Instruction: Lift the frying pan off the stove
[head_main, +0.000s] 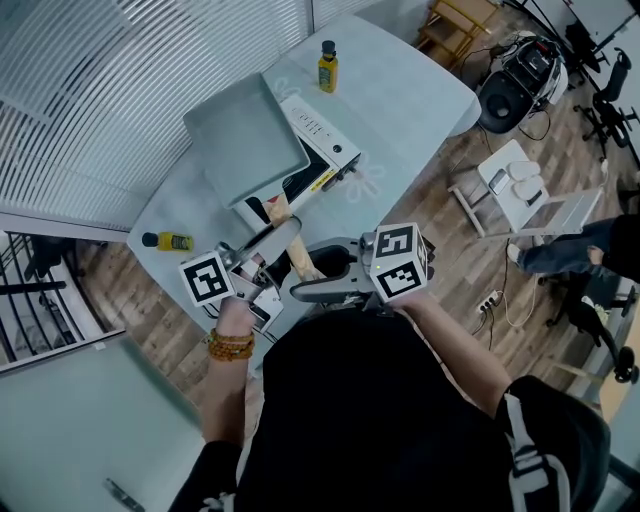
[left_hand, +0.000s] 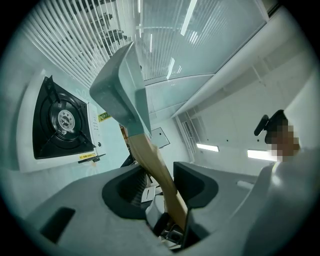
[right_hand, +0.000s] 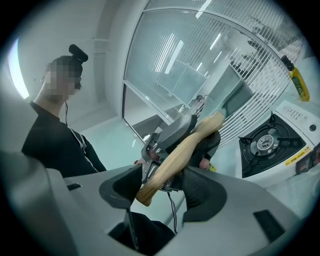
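- The person stands at the near edge of a pale table (head_main: 400, 90), both forearms reaching forward and bent in towards each other.
- The left hand (head_main: 235, 318), a bead bracelet (head_main: 230, 346) on its wrist, holds the left gripper (head_main: 268, 252) aimed away from the body.
- The right gripper (head_main: 315, 268) comes in from the right and points leftward across the body.
- Left gripper: jaws clamped on the wooden handle (left_hand: 152, 160), which runs deep between them.
- Right gripper: jaws closed on the same handle's butt end, which lies slantwise across the gap.
- The square grey frying pan (head_main: 245, 135) hangs in the air, clear of the burner of the white stove (head_main: 325, 135) and tilted.
- Its long axis runs from the handle, nearest the person, to the pan body, farther out over the table.
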